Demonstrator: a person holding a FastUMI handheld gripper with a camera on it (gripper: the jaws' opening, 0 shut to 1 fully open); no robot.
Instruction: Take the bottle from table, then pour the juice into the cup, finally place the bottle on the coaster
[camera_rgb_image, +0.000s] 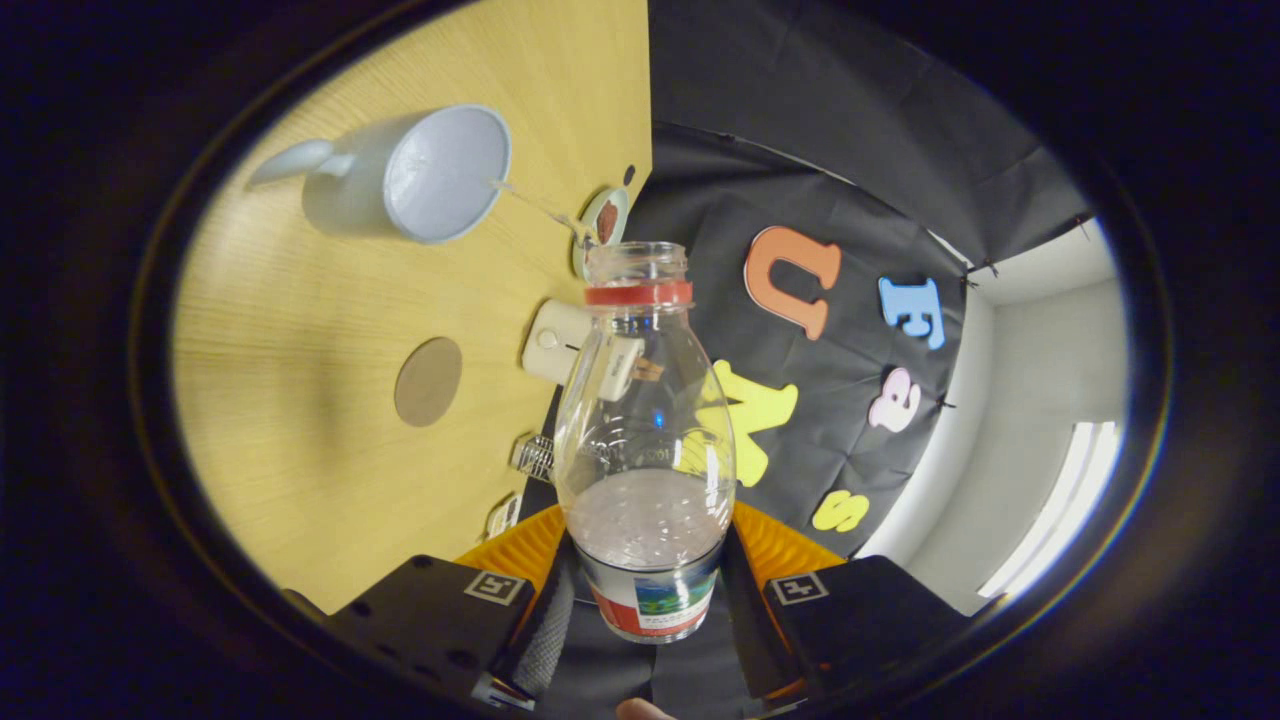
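My gripper (648, 590) is shut on a clear plastic bottle (645, 420), both fingers pressing its labelled lower part. The bottle has a red neck ring and no cap, and a little pale liquid lies in its lower end. The view is rolled sideways, so the wooden table (300, 400) stands like a wall beside the bottle. A white cup (420, 175) with a handle sits on the table beyond the bottle's mouth and off to one side, its opening facing me. A round brown coaster (428, 381) lies flat on the table, nearer the fingers than the cup.
A small white device (553, 341) sits at the table's edge just behind the bottle's neck. A little round dish (603, 226) with something brown rests farther along that edge. Small metallic items (533, 457) lie by the edge near the fingers. Black cloth wall stands behind.
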